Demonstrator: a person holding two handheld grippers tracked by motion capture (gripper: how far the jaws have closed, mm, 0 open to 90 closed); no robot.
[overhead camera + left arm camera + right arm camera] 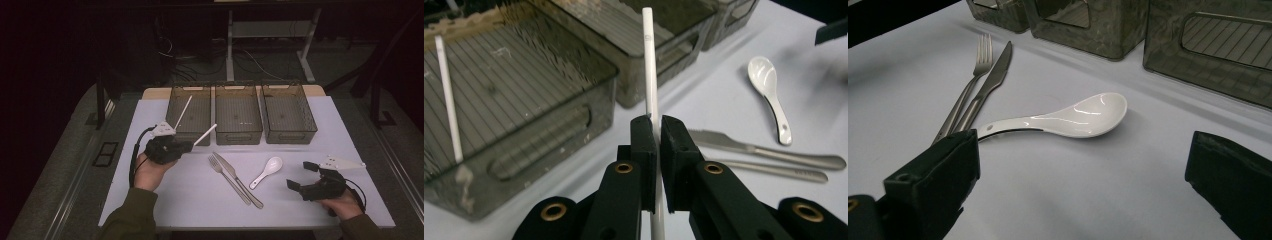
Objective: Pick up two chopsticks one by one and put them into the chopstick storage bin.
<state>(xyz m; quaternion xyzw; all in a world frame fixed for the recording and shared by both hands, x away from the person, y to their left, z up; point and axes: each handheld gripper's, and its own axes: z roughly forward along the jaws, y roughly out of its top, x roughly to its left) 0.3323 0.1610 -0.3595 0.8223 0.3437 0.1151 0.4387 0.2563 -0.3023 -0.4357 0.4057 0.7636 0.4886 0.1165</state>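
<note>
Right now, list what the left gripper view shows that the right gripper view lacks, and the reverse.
Left gripper view: the left gripper shut on a white chopstick, and a second chopstick leaning in the nearest bin. Right gripper view: the right gripper with its fingers wide apart, and the tines of the fork. Shared: the white spoon, the knife, the table.

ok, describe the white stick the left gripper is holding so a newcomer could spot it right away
Start at the row of three smoky grey bins at the far edge of the table; the left gripper is just in front of the leftmost bin. Its jaws are shut on a white chopstick that points toward the bins. A second chopstick leans inside that bin, untouched; the held one is clamped and off the table.
</note>
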